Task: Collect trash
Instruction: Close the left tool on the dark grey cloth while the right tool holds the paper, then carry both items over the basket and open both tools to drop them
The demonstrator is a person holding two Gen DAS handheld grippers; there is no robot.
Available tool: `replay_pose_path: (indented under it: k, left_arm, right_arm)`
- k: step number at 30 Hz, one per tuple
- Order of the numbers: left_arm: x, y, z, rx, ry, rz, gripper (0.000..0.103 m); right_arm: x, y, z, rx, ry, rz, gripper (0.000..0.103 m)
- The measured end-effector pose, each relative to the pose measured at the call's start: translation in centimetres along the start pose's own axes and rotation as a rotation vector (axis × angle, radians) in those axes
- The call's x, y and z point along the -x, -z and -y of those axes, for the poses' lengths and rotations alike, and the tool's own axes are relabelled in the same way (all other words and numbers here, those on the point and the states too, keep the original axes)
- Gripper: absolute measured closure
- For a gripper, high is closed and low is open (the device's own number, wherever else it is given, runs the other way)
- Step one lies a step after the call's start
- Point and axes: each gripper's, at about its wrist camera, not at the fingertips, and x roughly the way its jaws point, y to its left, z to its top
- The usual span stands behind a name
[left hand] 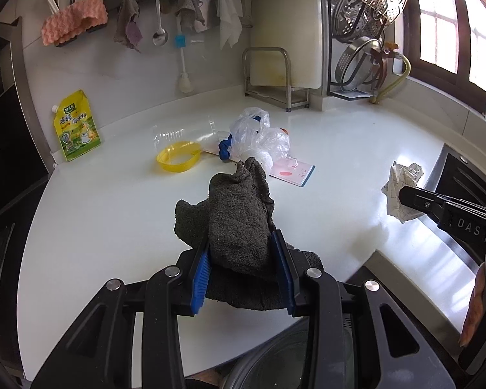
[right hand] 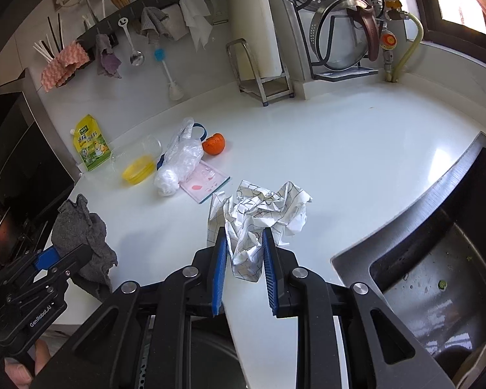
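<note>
The left gripper point(left hand: 241, 253) is clamped on a dark grey rag point(left hand: 239, 214) at frame centre. The right gripper point(right hand: 243, 253) pinches crumpled checked paper point(right hand: 259, 217) above the white desk point(right hand: 356, 162). Mid-left sit a yellow bowl point(right hand: 138, 168), seemingly empty, and a clear plastic bag point(right hand: 181, 155) holding something white. At lower right, the sink point(right hand: 437, 259) holds scraps.

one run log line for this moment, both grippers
left gripper: shut on grey cloth | right gripper: shut on crumpled paper
</note>
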Motion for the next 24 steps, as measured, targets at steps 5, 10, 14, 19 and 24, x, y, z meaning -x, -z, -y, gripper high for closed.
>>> replay_pose_path:
  k: [5, 10, 14, 19, 24]
  left_arm:
    - [2.3, 1.5, 0.4, -0.014, 0.021, 0.011, 0.068]
    - [4.7, 3.3, 0.6, -0.026, 0.035, 0.035, 0.068]
    - [6.2, 4.8, 0.7, -0.024, 0.061, 0.031, 0.068]
    - [7.7, 6.6, 1.3, -0.042, 0.088, 0.025, 0.068]
    - [9.0, 8.5, 1.5, -0.054, 0.113, 0.016, 0.068]
  right_arm:
    - [4.0, 2.7, -1.6, -0.014, 0.007, 0.047, 0.082]
    - [6.2, 6.2, -2.5, -0.054, 0.001, 0.044, 0.082]
    - [8.0, 8.5, -3.2, -0.076, 0.003, 0.054, 0.082]
    - [10.1, 10.7, -3.9, -0.088, 0.01, 0.067, 0.082]
    - [11.4, 13.0, -4.4, -0.092, 0.013, 0.061, 0.082]
